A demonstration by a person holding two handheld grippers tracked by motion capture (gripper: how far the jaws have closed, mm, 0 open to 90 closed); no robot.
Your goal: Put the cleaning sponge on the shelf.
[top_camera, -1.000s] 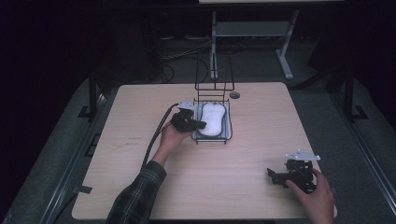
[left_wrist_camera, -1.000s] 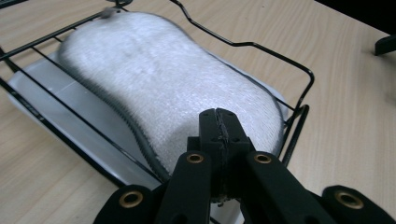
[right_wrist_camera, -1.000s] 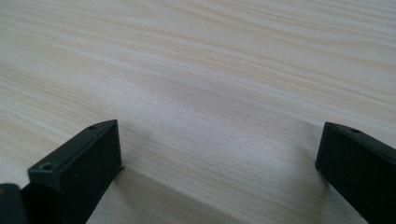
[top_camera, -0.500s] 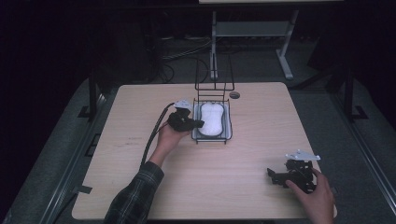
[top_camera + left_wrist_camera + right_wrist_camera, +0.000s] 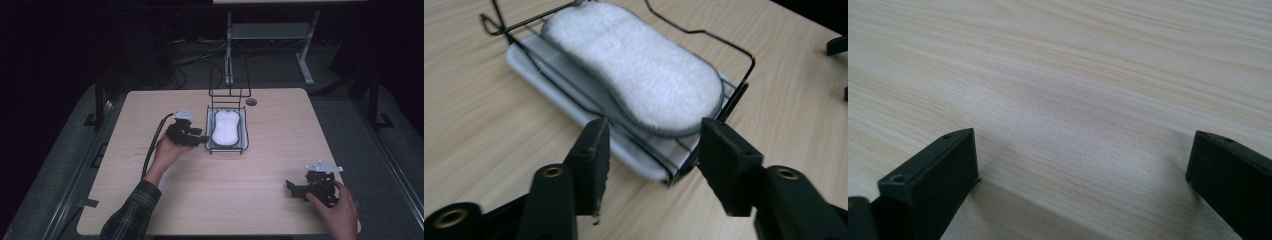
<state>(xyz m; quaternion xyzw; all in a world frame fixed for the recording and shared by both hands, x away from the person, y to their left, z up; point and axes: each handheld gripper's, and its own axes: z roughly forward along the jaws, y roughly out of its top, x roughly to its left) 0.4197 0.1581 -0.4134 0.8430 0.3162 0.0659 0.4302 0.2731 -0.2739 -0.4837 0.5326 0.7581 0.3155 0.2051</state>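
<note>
A white fluffy oval pad (image 5: 226, 126) lies in a white tray (image 5: 209, 142) held inside a black wire rack (image 5: 228, 92) at the middle back of the wooden table. My left gripper (image 5: 202, 140) stands open just left of the tray's near corner. In the left gripper view its jaws (image 5: 651, 165) frame the near end of the pad (image 5: 634, 65) and the rack's wire (image 5: 744, 82) without touching them. My right gripper (image 5: 291, 188) rests near the front right corner. It is open over bare wood (image 5: 1083, 170).
A small dark round grommet (image 5: 251, 101) sits in the table top just right of the rack. Behind the table a metal stand (image 5: 265, 31) and cables lie on the dark floor. The table's front edge runs close to my right hand.
My left gripper has drawn back a little to the left, away from the rack. The right gripper has stayed still.
</note>
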